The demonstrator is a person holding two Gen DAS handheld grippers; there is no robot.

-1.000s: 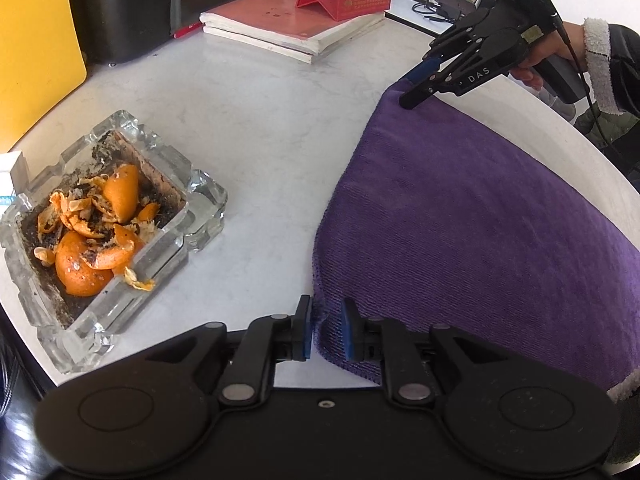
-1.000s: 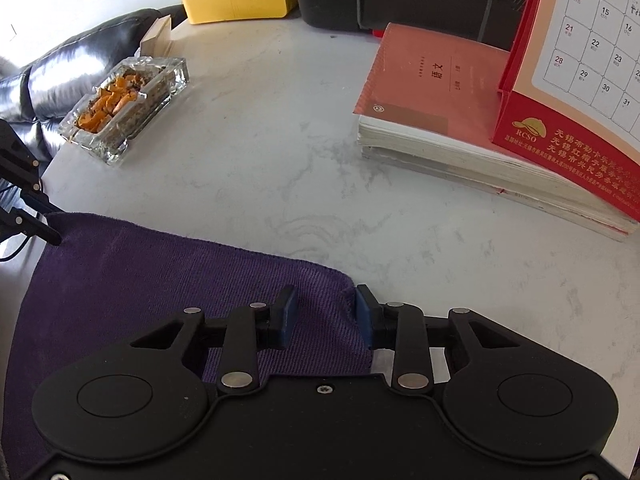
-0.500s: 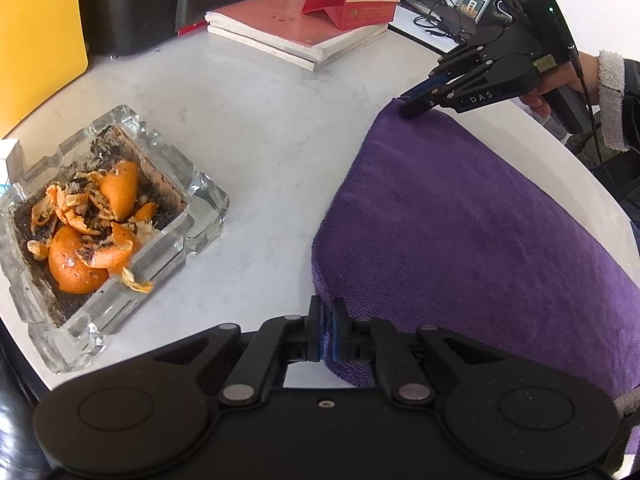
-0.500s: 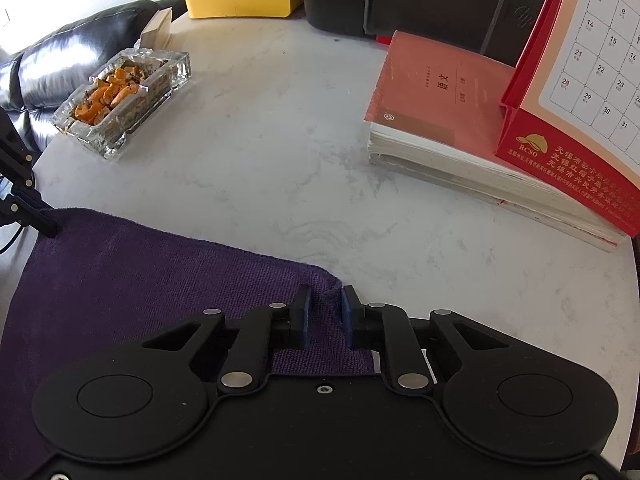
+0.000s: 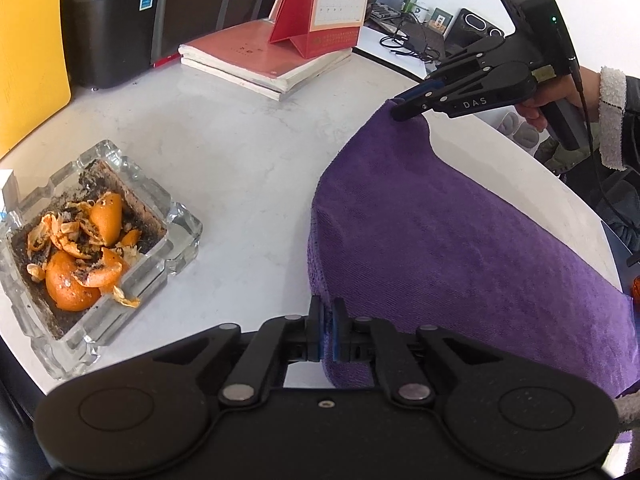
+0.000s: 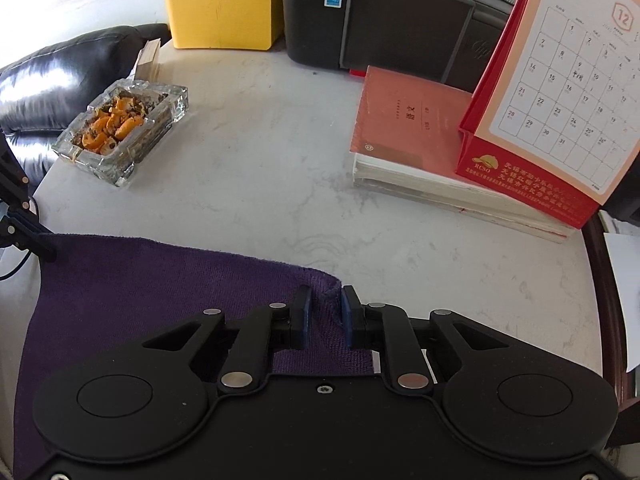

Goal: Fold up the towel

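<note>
A purple towel (image 5: 448,240) lies on the white marble table (image 5: 240,152). My left gripper (image 5: 327,328) is shut on the towel's near left corner. My right gripper (image 6: 323,312) is shut on the towel's (image 6: 132,280) other corner and holds it raised above the table. In the left wrist view the right gripper (image 5: 404,110) pinches that far corner, and the edge between the two corners hangs lifted. The left gripper (image 6: 36,240) shows at the left edge of the right wrist view, on the towel's corner.
A glass ashtray (image 5: 92,248) full of orange peel sits left of the towel; it also shows in the right wrist view (image 6: 120,128). A stack of books (image 6: 432,152) with a red desk calendar (image 6: 560,112) stands at the back right, a black printer (image 6: 392,20) and yellow box (image 6: 220,0) behind.
Both grippers closed on the towel's corners, then lifted them off the table. The towel's held edge has risen.
</note>
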